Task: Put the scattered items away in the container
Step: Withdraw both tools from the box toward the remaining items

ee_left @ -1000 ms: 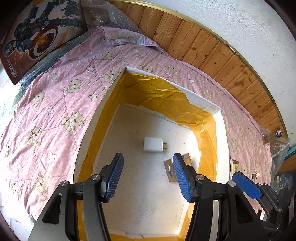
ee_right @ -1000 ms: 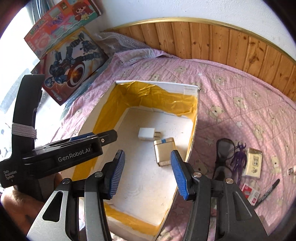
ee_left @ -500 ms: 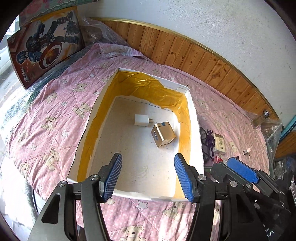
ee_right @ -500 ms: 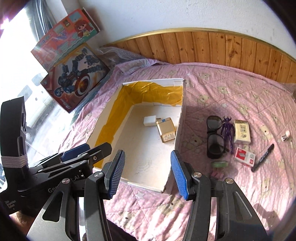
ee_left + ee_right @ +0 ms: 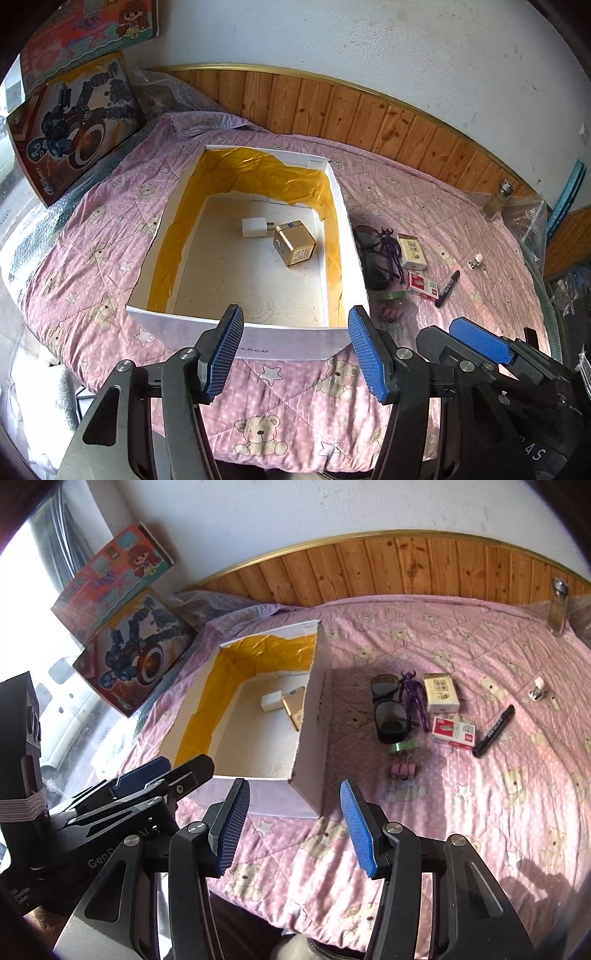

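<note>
- Both tools, left (image 5: 295, 350) & right (image 5: 293, 825), apart, empty.
- Glasses (image 5: 388, 709) touch figure (image 5: 413, 698) by box (image 5: 314, 720); we may snag both.

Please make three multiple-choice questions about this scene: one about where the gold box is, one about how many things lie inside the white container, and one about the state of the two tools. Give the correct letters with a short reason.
1. Where is the gold box?
A. on the pink quilt beside the sunglasses
B. inside the white container, next to the white charger
C. held in the right tool

2. How many things lie inside the white container?
A. none
B. two
C. five

3. What is the state of the left tool and the right tool?
A. both open and holding nothing
B. left shut on the marker
C. right shut on the sunglasses

Answers:
1 B: it sits on the container floor by the white charger.
2 B: only the charger and the gold box are inside.
3 A: both tools' jaws stand wide apart, with nothing between them.
</note>
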Tool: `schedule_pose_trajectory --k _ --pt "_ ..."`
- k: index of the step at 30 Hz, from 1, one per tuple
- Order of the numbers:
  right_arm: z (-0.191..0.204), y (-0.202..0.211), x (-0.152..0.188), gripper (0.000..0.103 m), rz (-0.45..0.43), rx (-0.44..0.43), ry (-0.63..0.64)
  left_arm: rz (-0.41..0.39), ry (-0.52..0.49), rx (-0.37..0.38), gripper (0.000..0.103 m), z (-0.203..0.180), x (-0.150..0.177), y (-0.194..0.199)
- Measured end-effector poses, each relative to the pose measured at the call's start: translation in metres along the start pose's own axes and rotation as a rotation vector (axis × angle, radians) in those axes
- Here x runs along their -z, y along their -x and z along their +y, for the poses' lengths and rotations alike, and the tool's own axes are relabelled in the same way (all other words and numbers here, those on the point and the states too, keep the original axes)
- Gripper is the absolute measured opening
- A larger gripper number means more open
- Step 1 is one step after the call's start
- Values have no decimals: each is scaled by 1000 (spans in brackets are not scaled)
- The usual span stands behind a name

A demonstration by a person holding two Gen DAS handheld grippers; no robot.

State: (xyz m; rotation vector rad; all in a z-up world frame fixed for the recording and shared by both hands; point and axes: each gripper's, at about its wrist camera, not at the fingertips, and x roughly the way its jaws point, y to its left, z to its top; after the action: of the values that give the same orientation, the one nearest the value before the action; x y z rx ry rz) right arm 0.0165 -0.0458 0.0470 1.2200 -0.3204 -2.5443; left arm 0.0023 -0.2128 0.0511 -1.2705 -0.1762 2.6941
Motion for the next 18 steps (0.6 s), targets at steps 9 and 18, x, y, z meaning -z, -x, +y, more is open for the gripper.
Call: schedule_pose_trajectory --k 9,18 --pt "-56 27 16 55 -47 18 -109 15 -115 59 60 -57 9 -13" --pt "-141 22 20 54 -59 74 -271 110 -226 129 62 -123 22 -67"
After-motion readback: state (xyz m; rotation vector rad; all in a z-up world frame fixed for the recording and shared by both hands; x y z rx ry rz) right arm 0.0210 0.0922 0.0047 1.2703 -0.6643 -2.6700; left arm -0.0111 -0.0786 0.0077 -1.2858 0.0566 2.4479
